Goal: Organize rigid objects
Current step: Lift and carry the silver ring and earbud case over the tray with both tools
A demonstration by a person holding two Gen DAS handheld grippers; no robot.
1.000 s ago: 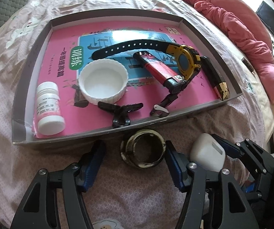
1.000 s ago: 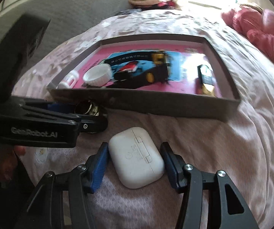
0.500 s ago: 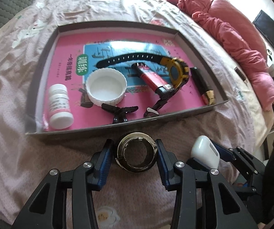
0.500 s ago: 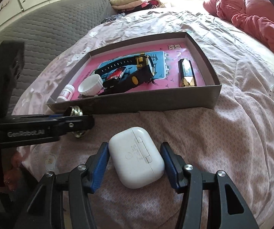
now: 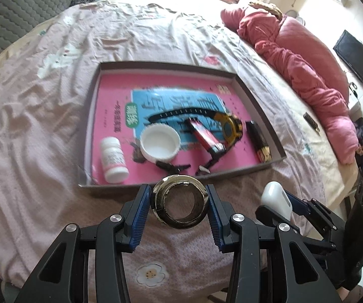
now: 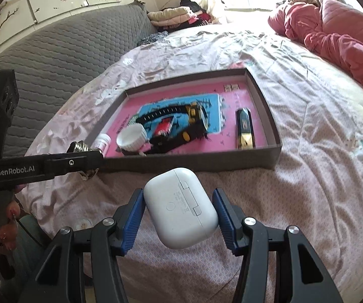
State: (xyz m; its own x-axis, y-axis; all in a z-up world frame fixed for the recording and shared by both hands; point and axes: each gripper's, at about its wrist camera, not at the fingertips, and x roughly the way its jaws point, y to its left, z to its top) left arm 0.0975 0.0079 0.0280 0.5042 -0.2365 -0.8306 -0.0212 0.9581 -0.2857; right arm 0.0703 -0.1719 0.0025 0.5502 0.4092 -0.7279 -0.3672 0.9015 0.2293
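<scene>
We hold the left gripper (image 5: 180, 203) with its blue ribbed pads clamped on a shiny round metal ring (image 5: 180, 202), lifted clear of the pink floral bedsheet (image 5: 42, 126). Its jaws have just been closing, with the ring between them. The right gripper (image 6: 180, 208) grips a white rounded plastic earbud case (image 6: 181, 207) on both sides, also above the sheet. Both items sit just short of the near wall of the shallow grey cardboard tray (image 6: 206, 160) with a pink liner.
</scene>
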